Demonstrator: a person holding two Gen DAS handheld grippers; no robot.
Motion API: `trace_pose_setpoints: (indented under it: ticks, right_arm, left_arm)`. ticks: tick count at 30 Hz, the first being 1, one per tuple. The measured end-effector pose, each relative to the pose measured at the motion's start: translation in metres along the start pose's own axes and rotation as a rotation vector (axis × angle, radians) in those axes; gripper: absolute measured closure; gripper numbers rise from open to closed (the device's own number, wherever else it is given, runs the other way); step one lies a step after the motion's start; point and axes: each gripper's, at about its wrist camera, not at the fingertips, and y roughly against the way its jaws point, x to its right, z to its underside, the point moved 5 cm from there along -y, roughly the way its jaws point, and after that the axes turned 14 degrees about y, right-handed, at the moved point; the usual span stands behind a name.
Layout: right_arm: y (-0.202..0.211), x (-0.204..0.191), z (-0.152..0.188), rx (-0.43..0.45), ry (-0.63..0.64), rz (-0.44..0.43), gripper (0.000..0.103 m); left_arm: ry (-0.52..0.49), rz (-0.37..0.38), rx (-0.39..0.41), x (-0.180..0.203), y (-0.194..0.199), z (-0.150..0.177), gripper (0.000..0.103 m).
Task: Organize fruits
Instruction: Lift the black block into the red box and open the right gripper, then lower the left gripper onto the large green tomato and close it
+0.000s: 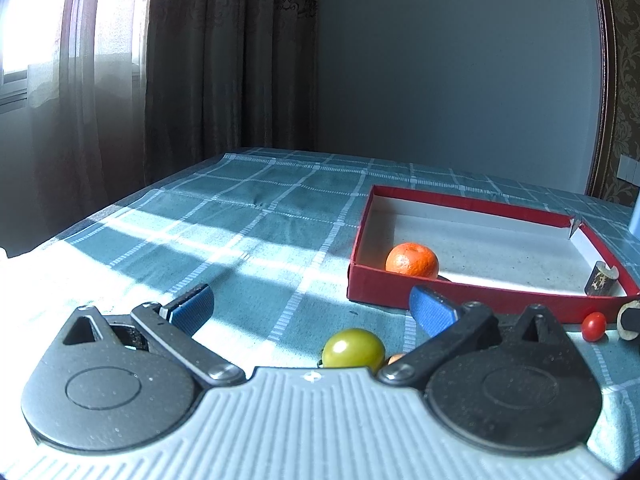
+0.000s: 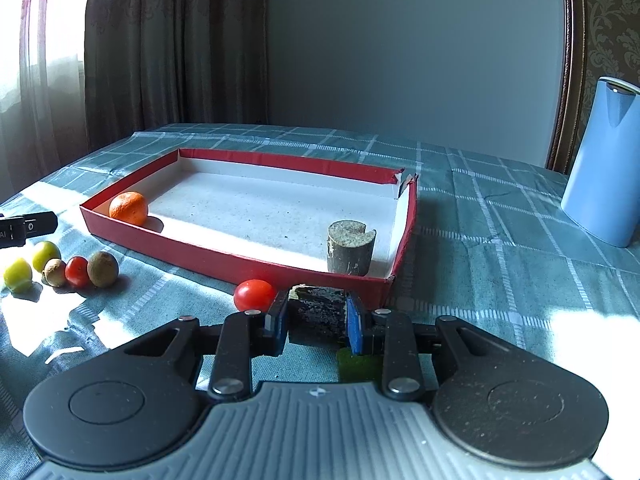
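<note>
Right wrist view | right tool (image 2: 316, 318) pinching a dark cane piece (image 2: 318, 312) just in front of the red tray (image 2: 240, 258) | red tomato (image 2: 254, 294) beside it | orange (image 2: 128, 208) and cane stub (image 2: 351, 253) inside tray | left tool (image 1: 312, 308) spread over a green fruit (image 1: 353, 349), left of tray | table (image 2: 500, 248).

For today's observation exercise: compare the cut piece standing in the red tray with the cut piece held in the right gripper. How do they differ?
The tray piece stands upright on the floor of the red tray, free of any grip; the held piece lies sideways, clamped by the right gripper outside the tray. The tray piece shows a pale, notched cut top; the held piece shows mostly dark skin. Both look like short dark-skinned cylinders.
</note>
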Motion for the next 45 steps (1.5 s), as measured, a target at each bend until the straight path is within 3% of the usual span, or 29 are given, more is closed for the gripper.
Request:
trace_pose_setpoints:
  ticks: [11, 15, 21, 27, 30, 35, 37, 39, 41, 45]
  right_arm:
    - [0.022, 0.012, -0.057, 0.141, -0.031, -0.030, 0.075]
    - [0.009, 0.016, -0.071, 0.138, -0.047, -0.056, 0.075]
    - [-0.039, 0.004, -0.059, 0.027, -0.018, -0.079, 0.075]
    - [-0.059, 0.000, -0.044, -0.037, -0.018, -0.073, 0.074]
    - [-0.054, 0.004, -0.041, -0.024, -0.039, -0.069, 0.073]
    - [-0.021, 0.014, -0.032, 0.053, -0.094, -0.055, 0.073]
    - [-0.005, 0.015, -0.024, 0.076, -0.100, -0.069, 0.073]
    - [0.007, 0.013, -0.013, 0.084, -0.099, -0.080, 0.064]
    - [0.015, 0.011, -0.001, 0.092, -0.088, -0.074, 0.038]
    - [0.018, 0.005, 0.016, 0.077, -0.065, -0.071, 0.034]
  left_arm:
    - [0.003, 0.000, -0.012, 0.000, -0.002, 0.000, 0.000]
    - [0.008, 0.003, -0.019, -0.001, -0.003, 0.000, 0.000]
    - [0.023, 0.009, -0.018, -0.004, -0.002, -0.001, 0.000]
    - [0.051, 0.019, -0.032, -0.007, -0.004, -0.002, 0.000]
    - [0.105, 0.045, -0.039, -0.016, -0.004, -0.005, 0.000]
    - [0.288, 0.099, -0.045, -0.043, -0.003, -0.017, 0.000]
    - [0.293, 0.062, -0.062, -0.049, -0.004, -0.017, 0.000]
    - [0.255, 0.045, -0.069, -0.050, 0.001, -0.015, 0.000]
    - [0.190, 0.063, -0.058, -0.047, 0.012, -0.012, 0.000]
    - [0.065, 0.087, -0.043, -0.039, 0.032, -0.003, 0.000]
